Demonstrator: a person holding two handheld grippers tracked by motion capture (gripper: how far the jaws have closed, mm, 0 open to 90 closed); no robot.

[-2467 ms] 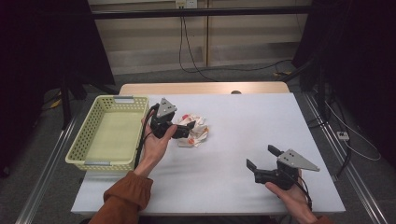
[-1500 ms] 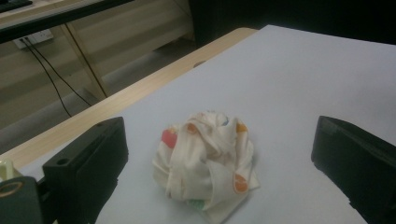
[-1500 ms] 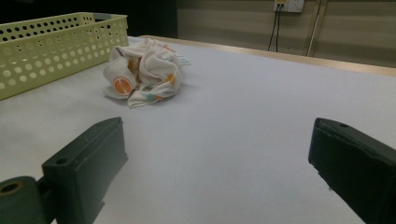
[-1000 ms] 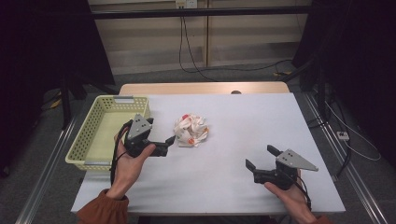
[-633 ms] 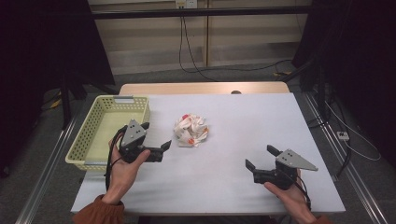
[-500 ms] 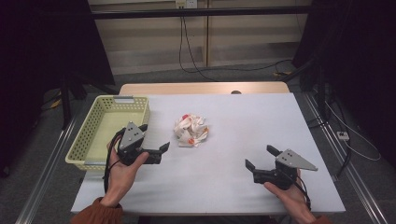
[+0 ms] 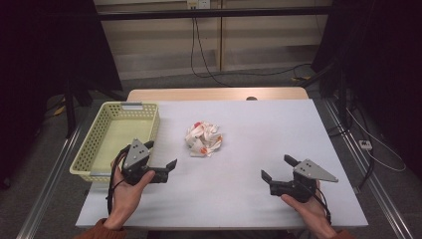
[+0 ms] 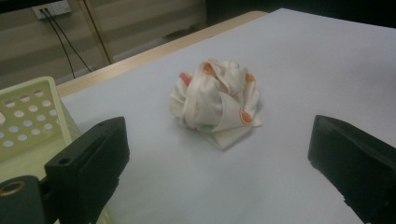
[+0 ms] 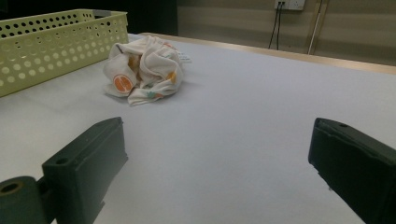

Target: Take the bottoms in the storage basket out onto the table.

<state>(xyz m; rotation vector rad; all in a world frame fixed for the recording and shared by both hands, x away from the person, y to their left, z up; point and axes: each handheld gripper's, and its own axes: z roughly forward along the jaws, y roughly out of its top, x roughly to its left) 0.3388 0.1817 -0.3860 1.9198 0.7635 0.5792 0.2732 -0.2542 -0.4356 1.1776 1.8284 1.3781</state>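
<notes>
We see the crumpled cloth (image 7: 203,139), cream with orange and red spots, lying near the middle of the white desk (image 7: 259,129), just right of the yellow perforated basket (image 7: 97,145) at nine o'clock. Our left tongs (image 7: 160,166) sit at seven o'clock from the cloth, jaws wide and empty, aimed at it but apart from it. Our right tongs (image 7: 277,167) rest at four o'clock, well apart, also wide and empty.

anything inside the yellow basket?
The basket floor shows bare in the high view. Its near-left corner is hidden behind the left gripper. The cloth lies outside it.
</notes>
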